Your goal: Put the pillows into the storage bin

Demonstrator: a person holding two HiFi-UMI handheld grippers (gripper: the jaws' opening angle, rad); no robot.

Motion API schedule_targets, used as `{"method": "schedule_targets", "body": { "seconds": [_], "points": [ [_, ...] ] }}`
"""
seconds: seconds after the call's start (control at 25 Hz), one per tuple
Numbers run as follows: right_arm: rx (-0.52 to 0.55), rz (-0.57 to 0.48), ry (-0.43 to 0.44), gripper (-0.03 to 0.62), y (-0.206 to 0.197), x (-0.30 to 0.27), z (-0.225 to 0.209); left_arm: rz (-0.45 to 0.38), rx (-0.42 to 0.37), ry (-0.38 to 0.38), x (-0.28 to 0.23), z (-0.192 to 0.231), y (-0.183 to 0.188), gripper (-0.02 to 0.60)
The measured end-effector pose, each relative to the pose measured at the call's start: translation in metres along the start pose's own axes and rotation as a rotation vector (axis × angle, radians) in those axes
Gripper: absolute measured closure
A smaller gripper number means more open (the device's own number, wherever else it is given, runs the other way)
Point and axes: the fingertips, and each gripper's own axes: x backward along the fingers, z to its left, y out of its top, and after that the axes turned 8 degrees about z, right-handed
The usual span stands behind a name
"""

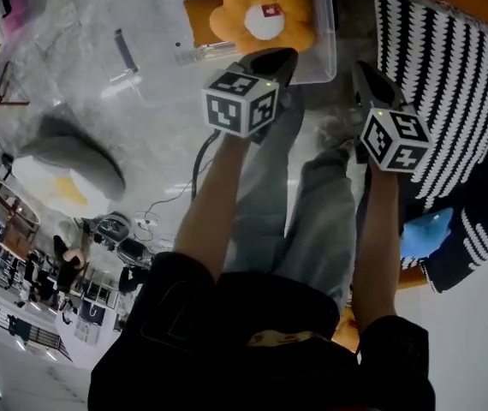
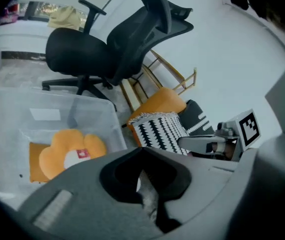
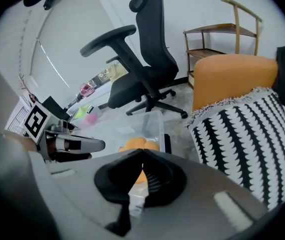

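Observation:
A clear storage bin (image 1: pixel 325 54) stands on the floor ahead of me, with an orange flower-shaped pillow (image 1: pixel 263 15) lying inside it. To the right, a black-and-white patterned pillow (image 1: pixel 449 101) rests on an orange seat (image 3: pixel 232 76). A grey and white egg-shaped pillow (image 1: pixel 64 174) lies on the floor at the left. My left gripper (image 1: pixel 282 56) is shut and empty, its tip at the bin's near edge. My right gripper (image 1: pixel 361 68) is also shut and empty, between the bin and the patterned pillow. The bin (image 2: pixel 82 116) and flower pillow (image 2: pixel 67 151) also show in the left gripper view.
A black office chair (image 2: pixel 112 44) stands beyond the bin, with a wooden shelf (image 3: pixel 217 39) by the wall. Something flat and clear, perhaps a lid (image 1: pixel 124 54), lies left of the bin. A blue object (image 1: pixel 424 229) lies by the seat's near side.

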Motion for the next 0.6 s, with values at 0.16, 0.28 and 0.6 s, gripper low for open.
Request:
{"method": "schedule_targets", "body": {
  "seconds": [0.16,0.28,0.6],
  "points": [
    [-0.035,-0.027,-0.029,0.591,-0.016,0.026,-0.019,0.034,-0.049,-0.104,-0.021,-0.049,0.007,0.572],
    [-0.11,-0.058,-0.08,0.591,-0.038,0.057,-0.037,0.067,-0.102,-0.128,-0.032,-0.087,0.002,0.572],
    [-0.31,-0.159,-0.242,0.591,-0.112,0.148,-0.105,0.143,-0.263,-0.134,-0.074,-0.18,-0.019,0.572]
  ]
}}
